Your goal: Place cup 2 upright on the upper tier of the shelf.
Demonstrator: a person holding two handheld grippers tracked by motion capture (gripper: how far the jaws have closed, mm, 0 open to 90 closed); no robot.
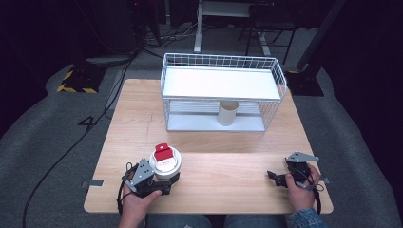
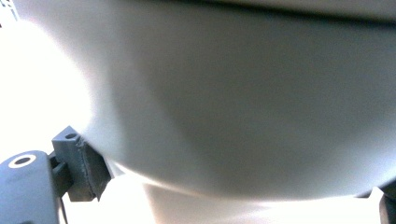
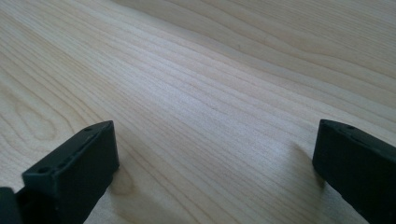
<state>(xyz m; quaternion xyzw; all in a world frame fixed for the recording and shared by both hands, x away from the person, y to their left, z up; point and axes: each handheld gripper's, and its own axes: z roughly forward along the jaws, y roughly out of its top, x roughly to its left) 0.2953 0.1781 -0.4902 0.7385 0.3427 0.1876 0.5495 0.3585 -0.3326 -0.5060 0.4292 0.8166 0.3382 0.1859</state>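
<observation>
A white lidded cup (image 1: 165,160) with a red label on its lid stands on the wooden table (image 1: 223,161), near the front left. My left gripper (image 1: 167,178) reaches it from the near side, its jaws around the cup's lower body. In the left gripper view the cup's pale wall (image 2: 243,102) looms close, and the left pad (image 2: 84,168) touches it while the other jaw sits at the bottom right corner. At the front right my right gripper (image 1: 273,176) rests low over bare wood with its jaws wide apart and nothing between them (image 3: 215,168).
A white wire rack (image 1: 221,90) with a flat white shelf stands at the back of the table. A tan paper cup (image 1: 227,112) stands under that shelf, on the rack's lower level. Bare wood lies between the two grippers. Dark floor and cables surround the table.
</observation>
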